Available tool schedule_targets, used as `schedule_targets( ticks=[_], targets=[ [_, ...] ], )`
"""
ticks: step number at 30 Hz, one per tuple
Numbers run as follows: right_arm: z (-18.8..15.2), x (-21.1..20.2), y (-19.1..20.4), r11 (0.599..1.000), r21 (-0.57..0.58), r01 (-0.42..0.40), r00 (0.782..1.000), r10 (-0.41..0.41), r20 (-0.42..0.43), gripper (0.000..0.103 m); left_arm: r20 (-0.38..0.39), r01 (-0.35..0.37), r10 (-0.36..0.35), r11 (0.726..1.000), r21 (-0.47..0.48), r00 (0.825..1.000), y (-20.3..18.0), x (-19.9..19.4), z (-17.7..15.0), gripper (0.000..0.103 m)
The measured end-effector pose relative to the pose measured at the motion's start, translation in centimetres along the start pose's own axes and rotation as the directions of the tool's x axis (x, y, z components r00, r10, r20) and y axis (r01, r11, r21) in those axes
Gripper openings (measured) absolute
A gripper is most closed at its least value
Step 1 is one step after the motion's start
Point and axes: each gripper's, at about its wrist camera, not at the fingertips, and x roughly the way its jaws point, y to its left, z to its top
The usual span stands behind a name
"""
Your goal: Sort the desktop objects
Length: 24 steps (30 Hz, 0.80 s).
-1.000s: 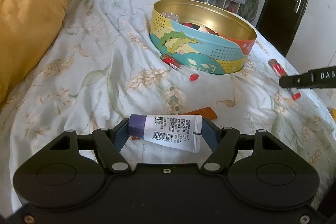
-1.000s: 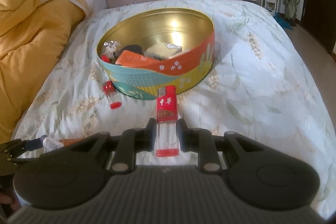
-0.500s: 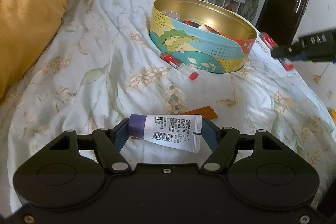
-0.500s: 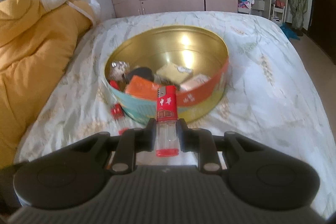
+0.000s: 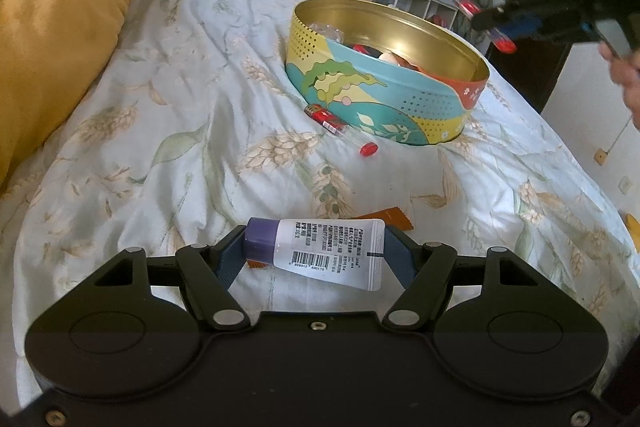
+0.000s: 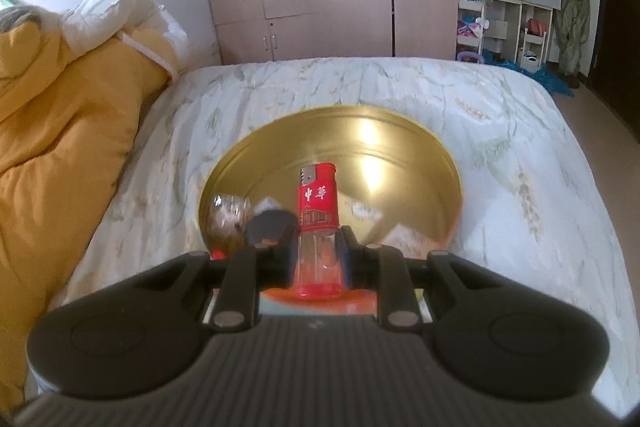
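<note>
From the left wrist camera, the left gripper is clamped crosswise on a white tube with a purple cap, exactly as it was a second ago, held low over the floral bedsheet. Ahead and to its right sits the round tin, with a second lighter lying on the sheet against the tin's near wall and an orange packet just beyond the tube. The right gripper has risen from sheet level at the right edge to high above the tin's far right rim, a hand behind it.

From the right wrist camera, the right gripper pinches a red lighter upright by its clear lower body. The tin, a second ago well ahead, now lies directly beneath the fingertips, its gold interior filling the view past them; its contents are blurred. A yellow duvet lies off to the left.
</note>
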Motion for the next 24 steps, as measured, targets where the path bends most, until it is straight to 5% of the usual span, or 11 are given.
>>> schedule_targets(
  ticks=[6,10,24],
  targets=[
    [2.5,1.5,0.5,0.999,0.021,0.031,1.0,-0.031,0.005,0.029,-0.003,0.002,-0.002,1.0,-0.007,1.0,0.1,0.1,0.1,0.069],
    [2.6,1.4,0.7,0.999,0.03,0.045,0.999,-0.046,0.023,0.084,-0.002,0.003,-0.003,1.0,-0.009,1.0,0.2,0.0,0.1,0.069],
    [-5.4,-0.8,2.2,0.985,-0.121,-0.126,0.99,0.117,-0.085,0.092,0.012,-0.017,0.017,1.0,-0.022,1.0,0.6,-0.3,0.1,0.069]
  ],
)
